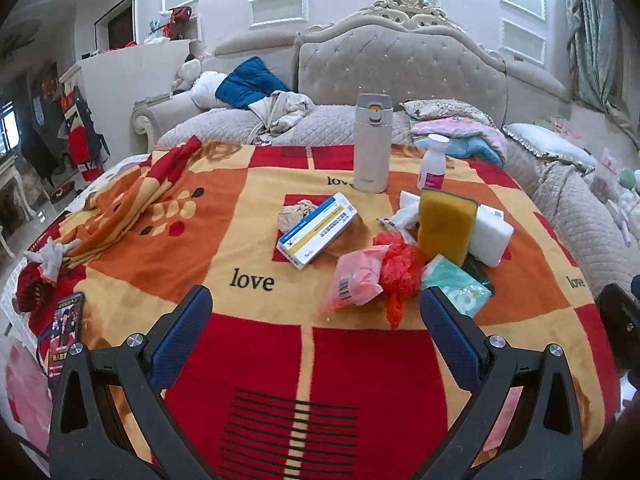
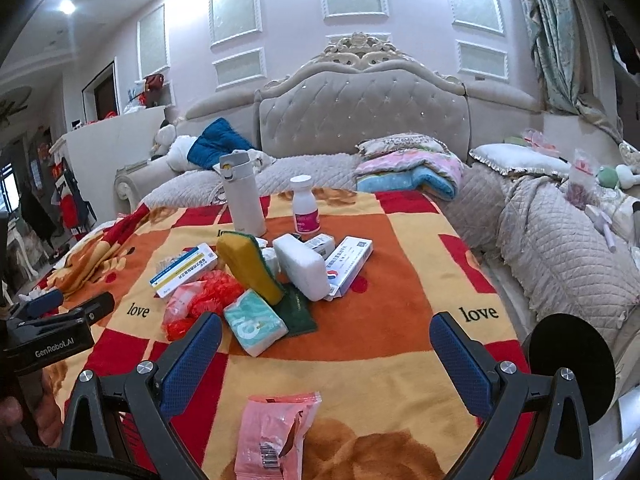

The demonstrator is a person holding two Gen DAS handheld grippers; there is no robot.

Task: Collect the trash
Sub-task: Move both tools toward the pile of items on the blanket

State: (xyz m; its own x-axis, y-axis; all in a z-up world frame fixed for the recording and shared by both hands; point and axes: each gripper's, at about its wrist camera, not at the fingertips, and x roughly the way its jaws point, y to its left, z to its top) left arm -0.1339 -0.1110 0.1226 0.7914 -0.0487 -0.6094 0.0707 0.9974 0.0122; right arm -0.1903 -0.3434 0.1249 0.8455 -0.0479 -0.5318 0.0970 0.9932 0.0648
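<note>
Both grippers, left (image 1: 316, 312) and right (image 2: 326, 340), are hovering wide apart and empty; a pink wrapper (image 2: 272, 436) is lying beneath the right one on the blanket (image 2: 400, 360).

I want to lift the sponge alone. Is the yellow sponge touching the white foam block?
Touching. In the left wrist view the yellow sponge leans directly against the white foam block, with no gap between them.

The blanket (image 1: 256, 184) carries the word "love" woven in black in several squares, seen in both wrist views. The left gripper's body (image 2: 48, 340), seen from the right wrist, is marked "GenRobot.AI" in white. Print on the medicine boxes and bottle is too small to read.
</note>
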